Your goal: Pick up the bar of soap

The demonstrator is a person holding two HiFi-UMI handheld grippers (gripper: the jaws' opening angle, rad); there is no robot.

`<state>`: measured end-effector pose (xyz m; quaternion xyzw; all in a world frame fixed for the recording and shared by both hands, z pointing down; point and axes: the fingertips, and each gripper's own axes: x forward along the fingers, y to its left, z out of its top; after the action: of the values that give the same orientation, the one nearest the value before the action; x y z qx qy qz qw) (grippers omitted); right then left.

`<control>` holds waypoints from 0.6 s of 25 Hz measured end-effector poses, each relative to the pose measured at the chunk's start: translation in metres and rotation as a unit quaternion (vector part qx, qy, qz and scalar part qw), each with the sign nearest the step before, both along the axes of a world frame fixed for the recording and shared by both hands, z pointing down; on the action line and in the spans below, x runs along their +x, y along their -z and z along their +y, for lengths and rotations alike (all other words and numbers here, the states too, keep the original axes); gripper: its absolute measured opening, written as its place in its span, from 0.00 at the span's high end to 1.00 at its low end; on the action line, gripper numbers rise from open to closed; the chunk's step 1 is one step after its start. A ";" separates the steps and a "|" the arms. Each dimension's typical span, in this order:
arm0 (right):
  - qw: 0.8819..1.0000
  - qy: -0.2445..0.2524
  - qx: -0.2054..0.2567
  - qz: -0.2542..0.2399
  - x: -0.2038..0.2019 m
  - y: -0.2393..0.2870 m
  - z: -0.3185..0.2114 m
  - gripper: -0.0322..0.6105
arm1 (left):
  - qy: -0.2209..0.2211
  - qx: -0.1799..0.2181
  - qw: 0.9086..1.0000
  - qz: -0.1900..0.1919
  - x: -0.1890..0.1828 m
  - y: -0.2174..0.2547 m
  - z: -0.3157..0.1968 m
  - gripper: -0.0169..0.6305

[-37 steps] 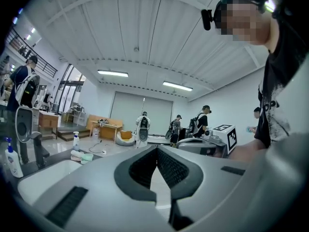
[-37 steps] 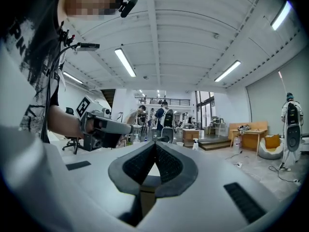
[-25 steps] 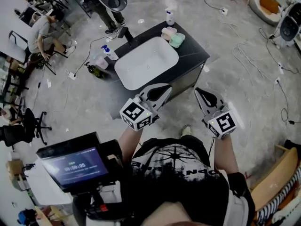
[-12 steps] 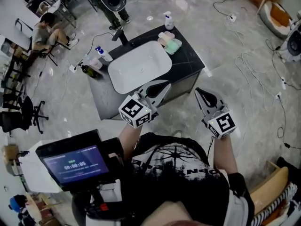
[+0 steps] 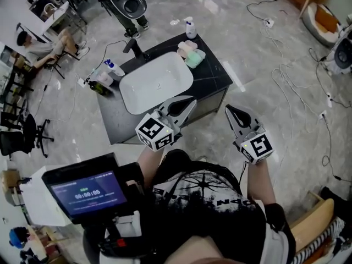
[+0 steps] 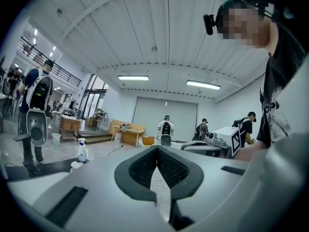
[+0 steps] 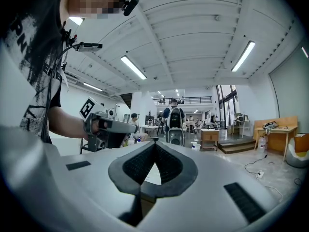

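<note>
Bars of soap (image 5: 190,53), pink, pale and green, lie clustered at the far right end of a black counter (image 5: 212,76), beside a white sink basin (image 5: 155,81). My left gripper (image 5: 191,100) is shut and empty; it hangs over the counter's near edge, short of the basin. Off the counter's near right corner, my right gripper (image 5: 230,110) hovers above the floor, also shut and empty. In the left gripper view the jaws (image 6: 157,147) meet with nothing between them. The same holds for the right gripper view (image 7: 154,143). The soap shows in neither gripper view.
A pump bottle (image 5: 190,27) stands behind the soap, a black faucet (image 5: 132,47) behind the basin, and bottles (image 5: 107,70) at the counter's left end. Cables (image 5: 291,76) trail over the marble floor at right. People and chairs are at the far left.
The counter has slid left and a little lower in the head view as I moved with both grippers. Both stay shut and keep their spacing.
</note>
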<state>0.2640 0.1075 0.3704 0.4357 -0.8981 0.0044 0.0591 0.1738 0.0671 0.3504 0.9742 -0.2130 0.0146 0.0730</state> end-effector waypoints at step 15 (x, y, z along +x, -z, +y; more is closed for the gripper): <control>1.000 0.001 -0.009 0.010 -0.002 0.007 -0.032 0.93 | 0.009 -0.005 1.000 0.007 -0.001 0.002 -0.033 0.96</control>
<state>0.2621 0.0751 0.3638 0.4348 -0.8976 0.0078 0.0723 0.1724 0.0339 0.3486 0.9720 -0.2211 0.0083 0.0793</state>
